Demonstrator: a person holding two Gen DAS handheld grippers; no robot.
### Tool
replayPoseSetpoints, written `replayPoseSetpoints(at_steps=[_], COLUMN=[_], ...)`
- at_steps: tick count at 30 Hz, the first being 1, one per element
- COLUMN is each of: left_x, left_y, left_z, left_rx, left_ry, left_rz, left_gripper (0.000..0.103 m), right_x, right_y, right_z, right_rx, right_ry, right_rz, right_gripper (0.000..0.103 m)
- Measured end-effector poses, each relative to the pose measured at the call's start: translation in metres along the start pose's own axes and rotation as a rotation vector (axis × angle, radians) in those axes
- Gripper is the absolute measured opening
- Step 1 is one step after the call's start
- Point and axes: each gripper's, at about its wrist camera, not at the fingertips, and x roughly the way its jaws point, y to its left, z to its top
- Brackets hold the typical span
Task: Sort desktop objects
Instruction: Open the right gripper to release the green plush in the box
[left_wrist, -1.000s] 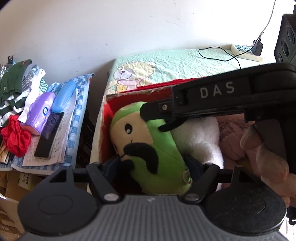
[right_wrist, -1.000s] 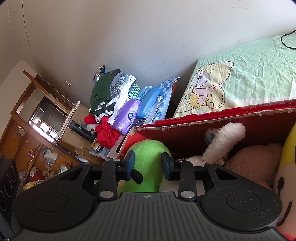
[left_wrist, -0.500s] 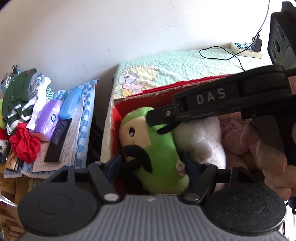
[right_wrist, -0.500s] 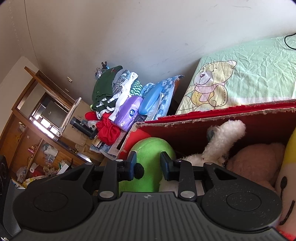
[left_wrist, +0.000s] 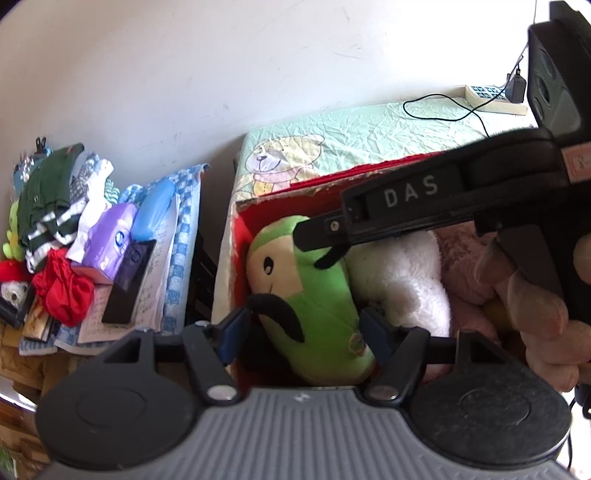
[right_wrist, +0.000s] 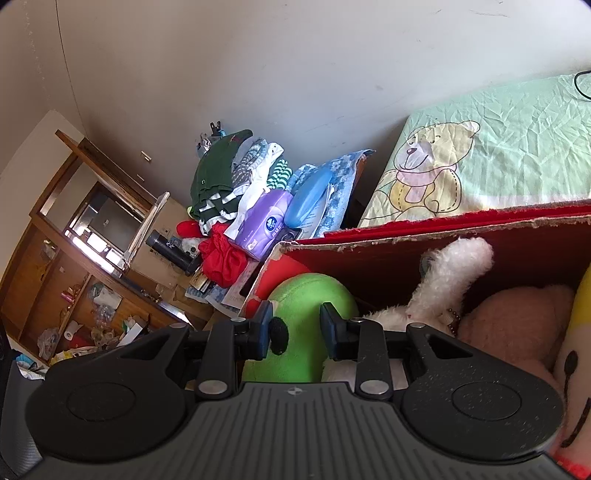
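Green plush (left_wrist: 314, 295) sits between my left gripper's (left_wrist: 303, 332) wide-open jaws, in the red box (right_wrist: 424, 236) with other plush toys; my right gripper's (right_wrist: 295, 328) half-open jaws straddle its head, gripping nothing.

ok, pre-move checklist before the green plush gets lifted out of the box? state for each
1. Left hand-held gripper straddles the green plush, jaws wide: ok.
2. Left jaws actually clamped on the plush: not ok, gaps show on both sides.
3. Right hand-held gripper over the plush head, near a black tuft: ok.
4. Right jaws pinching the tuft: cannot tell.
5. White plush pressed against the green one, may drag along: not ok.
6. Red box wall low enough to clear on the left: ok.
7. Landing spot for the plush: cannot tell, clutter pile fills the side surface.
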Motion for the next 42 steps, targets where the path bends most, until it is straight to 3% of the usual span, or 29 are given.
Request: replayPoseSetpoints(at_steps=[10, 19, 28, 34, 42], left_x=[0.014, 0.015, 0.013, 0.013, 0.012], left_y=[0.003, -0.003, -0.004, -0.005, -0.005], left_z=[0.005, 0.000, -0.001, -0.003, -0.004], left_rx=[-0.059, -0.057, -0.063, -0.053, -0.050], left_ry=[0.031, 0.006, -0.006, -0.022, -0.028], left_rz=[-0.008, 0.017, 0.021, 0.028, 0.024], left_gripper=[0.073, 0.075, 0.075, 0.076, 0.077], right_x=[0.003, 0.003, 0.001, 0.000, -0.009], right_y=[0.001, 0.001, 0.020, 0.014, 0.027], right_z=[-0.001, 0.000, -0.002, -0.003, -0.005], right_rx=[-0.016, -0.013, -0.114, -0.099, -0.141], right_ry=[0.000, -0.002, -0.016, -0.037, -0.087], right_rz=[-0.021, -0.048, -0.197, -0.200, -0.269], right_gripper=[0.032, 0.030, 0.030, 0.029, 0.031])
